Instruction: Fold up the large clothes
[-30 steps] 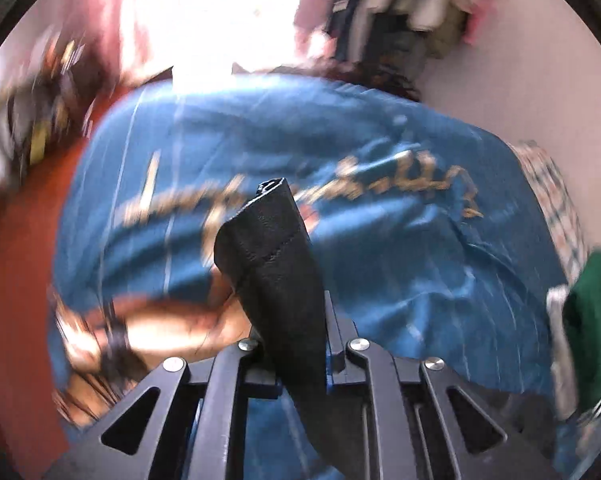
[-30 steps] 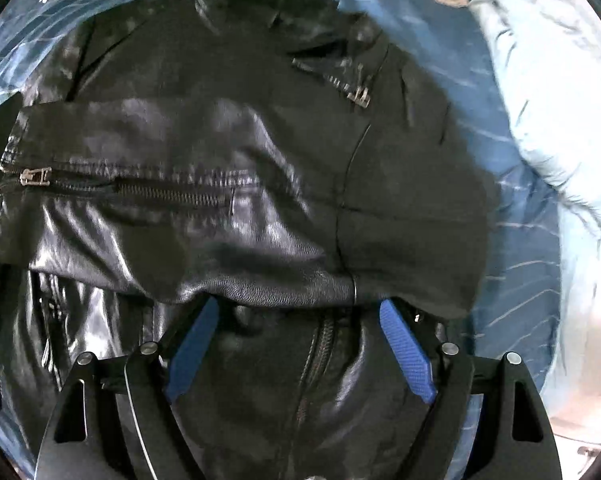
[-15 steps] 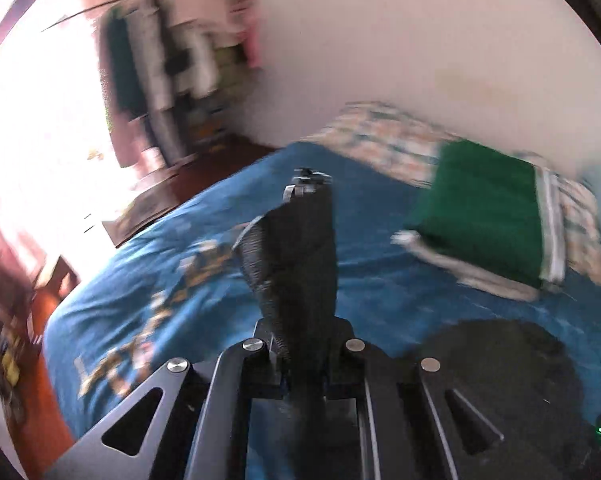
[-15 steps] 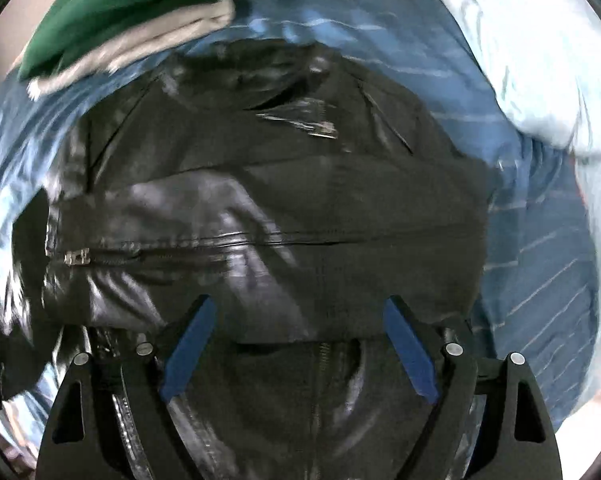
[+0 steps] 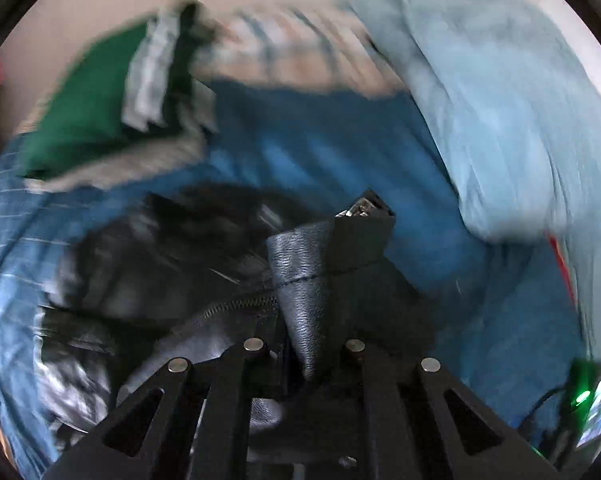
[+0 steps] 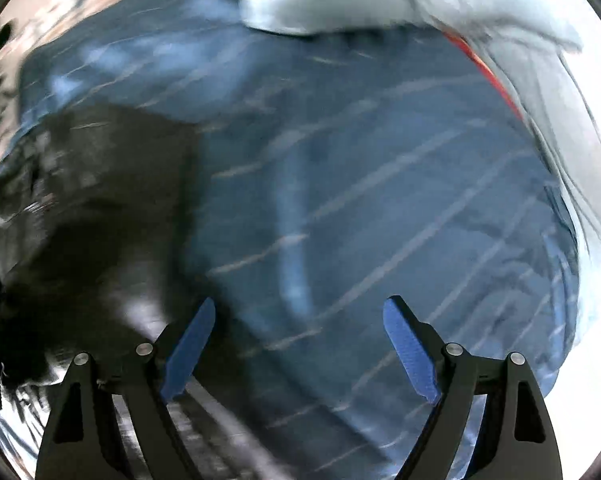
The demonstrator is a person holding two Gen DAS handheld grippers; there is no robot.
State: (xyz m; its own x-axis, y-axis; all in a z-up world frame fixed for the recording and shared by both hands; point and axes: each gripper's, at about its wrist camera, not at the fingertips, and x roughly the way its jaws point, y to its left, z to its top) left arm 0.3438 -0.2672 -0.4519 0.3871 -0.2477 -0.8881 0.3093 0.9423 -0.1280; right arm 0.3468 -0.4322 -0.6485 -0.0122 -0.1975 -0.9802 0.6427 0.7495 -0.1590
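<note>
A black leather jacket (image 5: 148, 280) lies on a blue striped bedspread (image 5: 340, 148). My left gripper (image 5: 306, 360) is shut on a jacket sleeve (image 5: 324, 264), whose cuff sticks up ahead of the jaws over the jacket's right side. In the right wrist view the jacket (image 6: 96, 208) fills the left, blurred. My right gripper (image 6: 300, 344) stands open above the bare bedspread (image 6: 380, 200), its blue pads (image 6: 410, 354) wide apart with nothing between them.
A folded green and grey pile (image 5: 100, 108) lies at the far left of the bed. A light blue duvet (image 5: 500, 100) is bunched along the right. A plaid pillow (image 5: 300, 52) sits by the wall. A device with a green light (image 5: 584, 396) lies at the lower right.
My left gripper swung with the sleeve from the bed's foot round over the jacket. My right gripper slid right, off the jacket and over bare bedspread, still open.
</note>
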